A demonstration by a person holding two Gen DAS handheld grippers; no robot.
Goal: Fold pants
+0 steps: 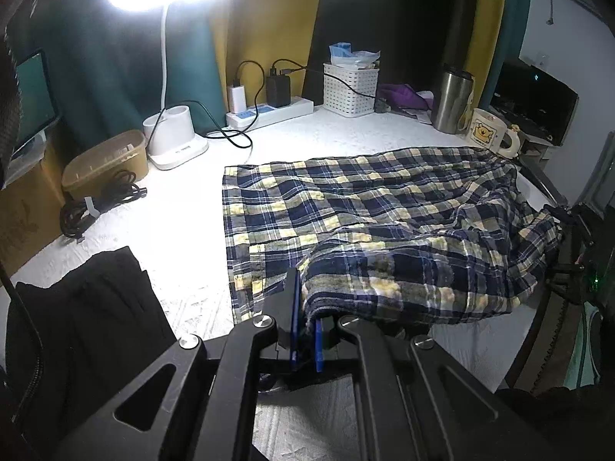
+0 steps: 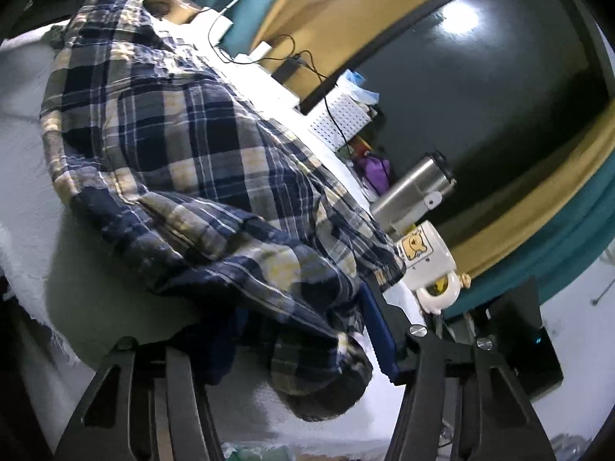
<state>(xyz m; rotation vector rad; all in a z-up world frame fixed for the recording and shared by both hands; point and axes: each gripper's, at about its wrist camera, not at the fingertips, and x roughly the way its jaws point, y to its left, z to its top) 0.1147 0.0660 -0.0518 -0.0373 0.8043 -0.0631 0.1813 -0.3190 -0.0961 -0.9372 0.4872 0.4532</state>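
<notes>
- The plaid pants [image 1: 346,215] lie across the white-covered desk [image 1: 184,223], filling the centre and right of the left wrist view, with the near edge lifted and folded back over itself.
- The left gripper [image 1: 306,336], at the bottom centre of that view, has its blue pads pressed close together on a bunched edge of the pants, which rises straight out from between them.
- In the right wrist view the pants [image 2: 184,146] spread from the upper left down to the bottom centre.
- The right gripper [image 2: 307,345] sits at the bottom of that view; its fingers stand wide apart, the blue-padded one [image 2: 378,330] showing beside the cloth, and fabric hangs between them; whether it grips the fabric I cannot tell.
- A bear mug [image 1: 490,132] stands at the pants' far right corner, beside a steel tumbler [image 1: 451,100].
- A black garment [image 1: 88,315] lies at the lower left.
</notes>
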